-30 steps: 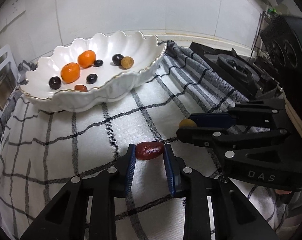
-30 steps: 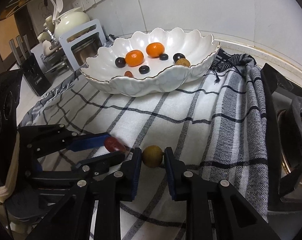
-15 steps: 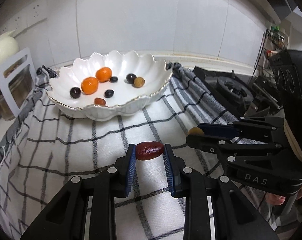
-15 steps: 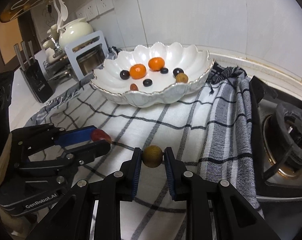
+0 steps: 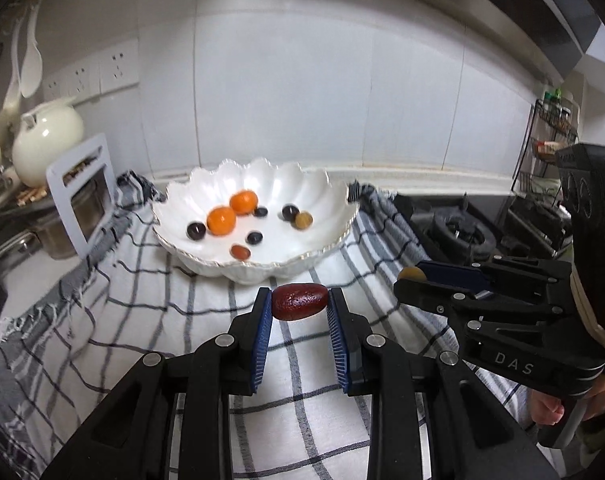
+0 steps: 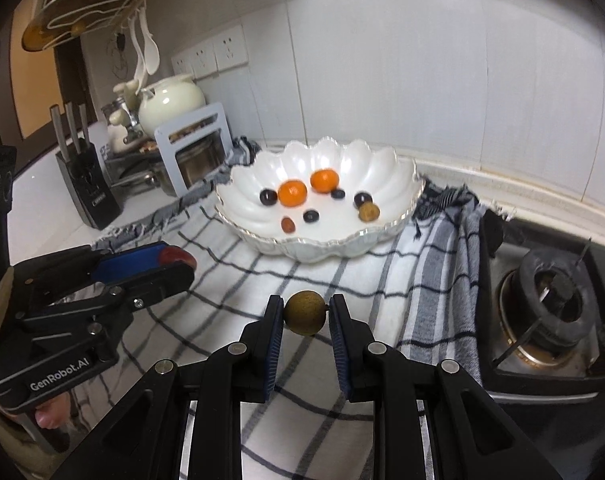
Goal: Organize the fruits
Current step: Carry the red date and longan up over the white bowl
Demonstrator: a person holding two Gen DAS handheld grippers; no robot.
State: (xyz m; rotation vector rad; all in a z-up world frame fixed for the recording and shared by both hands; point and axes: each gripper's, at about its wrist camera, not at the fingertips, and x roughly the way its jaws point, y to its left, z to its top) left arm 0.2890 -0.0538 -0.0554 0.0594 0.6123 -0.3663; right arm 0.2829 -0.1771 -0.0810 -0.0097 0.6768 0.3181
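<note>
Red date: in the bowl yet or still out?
Out. The date is pinched in the left tongs, short of the bowl.

Glossy white ceramic bowl (image 5: 322, 196) on matt woven checked cloth (image 5: 142, 304).

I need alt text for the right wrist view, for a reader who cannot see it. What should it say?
The right gripper holds a round brownish fruit between its fingers above a checked cloth. Ahead stands a white scalloped bowl with small fruits; at left, the left gripper holds a red fruit, and a gas burner is at right.
</note>
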